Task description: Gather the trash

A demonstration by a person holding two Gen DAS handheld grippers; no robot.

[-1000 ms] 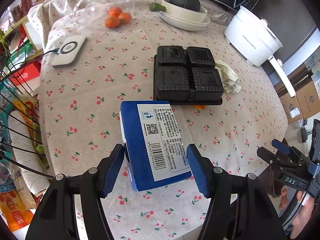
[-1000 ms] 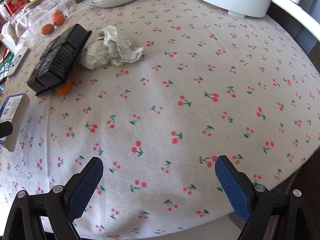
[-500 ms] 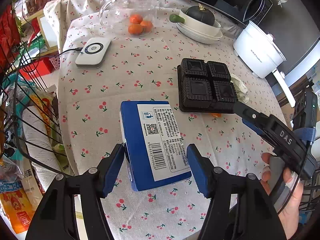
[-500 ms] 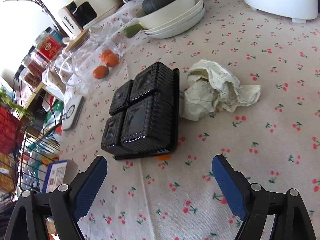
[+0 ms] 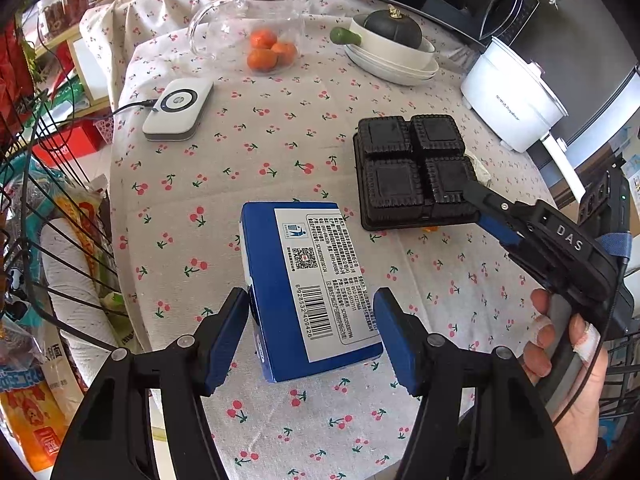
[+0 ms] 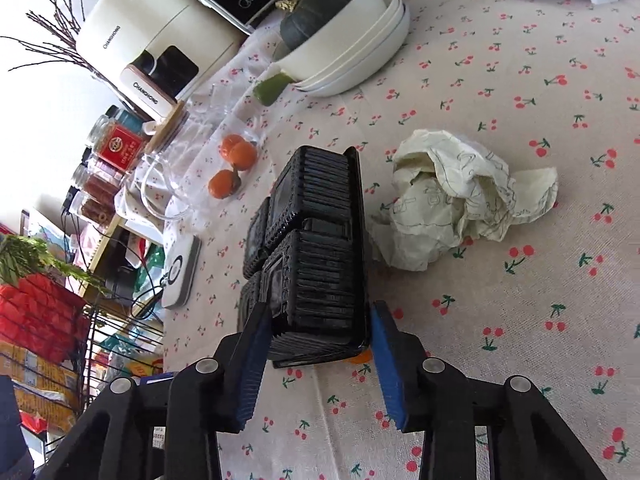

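My left gripper (image 5: 312, 332) is shut on a blue carton (image 5: 308, 284) with a white barcode label and holds it above the cherry-print tablecloth. A black four-cell plastic tray (image 5: 412, 172) lies upside down on the table. My right gripper (image 6: 316, 354) is closed around the near end of that tray (image 6: 316, 256), a pad on each side; it also shows in the left wrist view (image 5: 500, 220), reaching the tray's corner. A crumpled cream paper (image 6: 460, 196) lies right of the tray. A small orange scrap (image 6: 360, 358) peeks from under the tray's edge.
A glass pot (image 5: 248, 28) holding tangerines, a white charger pad (image 5: 178, 110), stacked white bowls with a squash (image 5: 392, 52) and a white rice cooker (image 5: 512, 100) stand on the table. A wire basket rack (image 5: 44, 208) with bags stands left.
My right gripper has moved in onto the black tray and narrowed its jaws around the tray's near end. My left gripper has pulled back with the carton still held.
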